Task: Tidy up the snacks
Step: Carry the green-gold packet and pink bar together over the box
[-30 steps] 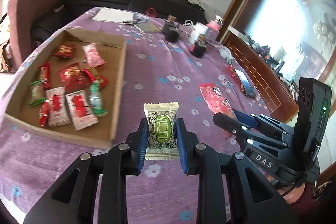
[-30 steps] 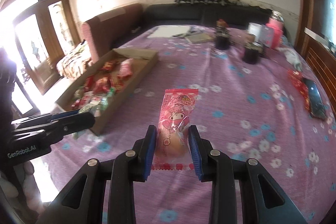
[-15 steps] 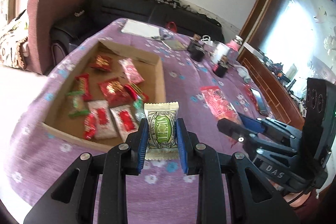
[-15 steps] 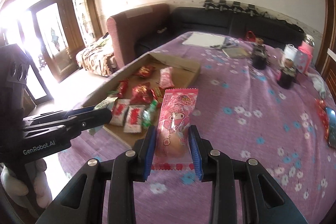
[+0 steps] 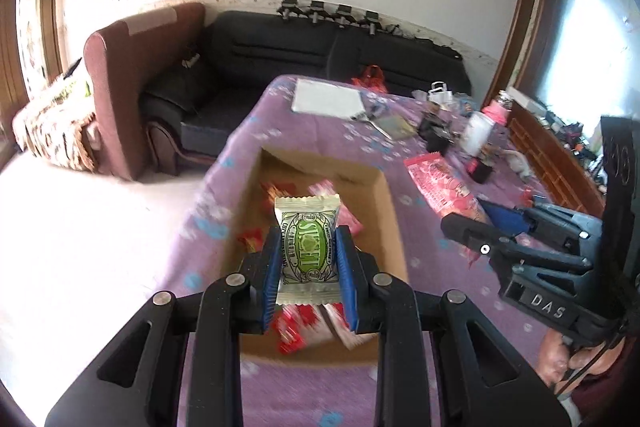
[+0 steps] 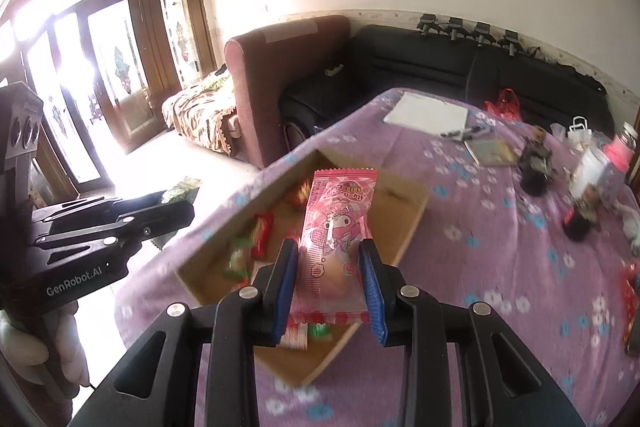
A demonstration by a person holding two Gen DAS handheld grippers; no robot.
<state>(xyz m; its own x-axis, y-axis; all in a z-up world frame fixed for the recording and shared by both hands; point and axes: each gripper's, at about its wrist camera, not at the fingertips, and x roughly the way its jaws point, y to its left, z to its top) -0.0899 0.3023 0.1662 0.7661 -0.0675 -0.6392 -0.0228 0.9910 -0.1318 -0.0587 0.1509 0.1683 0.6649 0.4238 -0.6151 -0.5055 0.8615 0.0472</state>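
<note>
My left gripper [image 5: 308, 241] is shut on a white-and-green snack packet [image 5: 307, 223], held upright above the open cardboard box [image 5: 386, 203]. Several red, pink and green wrapped snacks [image 5: 296, 331] lie in the box, blurred. My right gripper [image 6: 330, 259] is shut on a long pink cartoon-print packet [image 6: 340, 211], which hangs over the same box [image 6: 412, 223]. In the left wrist view the right gripper [image 5: 476, 223] comes in from the right with the pink packet [image 5: 440, 183]. In the right wrist view the left gripper [image 6: 176, 207] shows at the left, beyond the table's edge.
The purple flowered tablecloth [image 6: 500, 267] carries a white sheet [image 6: 426, 113], a notebook [image 6: 490, 151], dark jars [image 6: 534, 167] and a pink-capped bottle [image 5: 482, 127] at its far end. A brown armchair [image 5: 132, 79] and a black sofa [image 5: 332, 47] stand behind. Floor lies left of the table.
Both grippers have swung left and risen with their packets. The box, formerly off to the left, now lies straight below and ahead of them. Neither grip has changed.
</note>
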